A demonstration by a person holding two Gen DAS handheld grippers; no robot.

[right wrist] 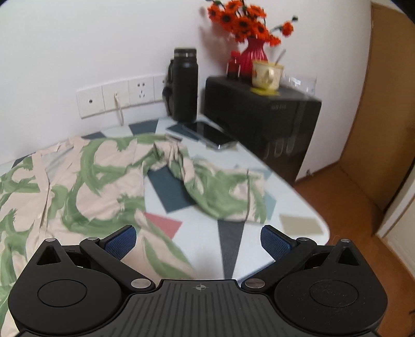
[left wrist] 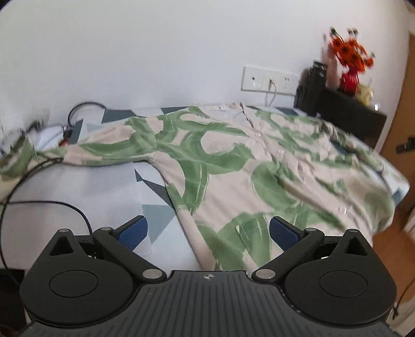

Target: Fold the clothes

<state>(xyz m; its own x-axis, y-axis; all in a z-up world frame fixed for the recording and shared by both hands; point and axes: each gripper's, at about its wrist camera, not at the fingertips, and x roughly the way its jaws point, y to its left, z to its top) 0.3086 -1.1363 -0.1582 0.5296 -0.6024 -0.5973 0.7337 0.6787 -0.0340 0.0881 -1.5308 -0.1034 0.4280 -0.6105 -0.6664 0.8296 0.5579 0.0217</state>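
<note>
1. the leaf-print shirt (left wrist: pixel 233 166) is spread front-up on the patterned table (right wrist: pixel 233 248); both the left gripper (left wrist: pixel 207 233) and right gripper (right wrist: pixel 198 242) are held spread, empty.
2. the smartphone (right wrist: pixel 210 134) near the sleeve (right wrist: pixel 223 191) could be swept off.
3. the black cable (left wrist: pixel 46 204) could be snagged.

Beige shirt (left wrist: pixel 233 166) with green brush-stroke leaves, pale blue tablecloth (right wrist: pixel 233 160) with geometric patches, red vase (right wrist: pixel 253 53), orange flowers (right wrist: pixel 243 20), black flask (right wrist: pixel 185 84)

Hovering with jaws spread, right gripper (right wrist: pixel 198 239) facing leaf-print shirt (right wrist: pixel 103 181) lying ahead-left, sleeve (right wrist: pixel 220 191) straight ahead
</note>
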